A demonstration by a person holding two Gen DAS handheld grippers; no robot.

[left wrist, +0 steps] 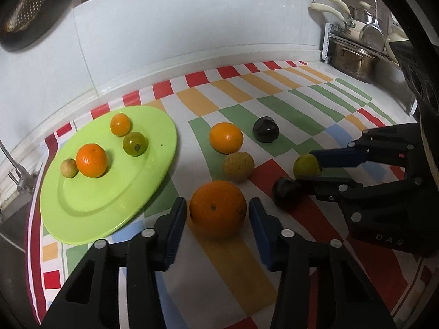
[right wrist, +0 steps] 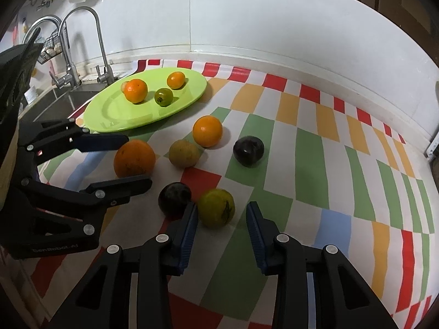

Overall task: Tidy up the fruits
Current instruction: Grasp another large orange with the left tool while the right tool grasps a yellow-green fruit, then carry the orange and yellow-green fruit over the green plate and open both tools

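L gripper (left wrist: 218,213) straddles the big orange (left wrist: 217,209) on the counter (left wrist: 277,104), at abt 4 o'clock from the green plate (left wrist: 109,176); fingers (left wrist: 175,227) flank it w/ slim gaps, not clamped yet. R gripper (right wrist: 221,218) brackets the yellow-green fruit (right wrist: 216,210): L pad looks to touch, R pad clear, prob not gripped. Dark plum (right wrist: 174,198) just beside at 9 o'clock. Plate carries 4 small fruits.

Glossy plastic plate (left wrist: 153,148), matt checked cloth (left wrist: 274,104), shiny metal faucet (right wrist: 93,27).
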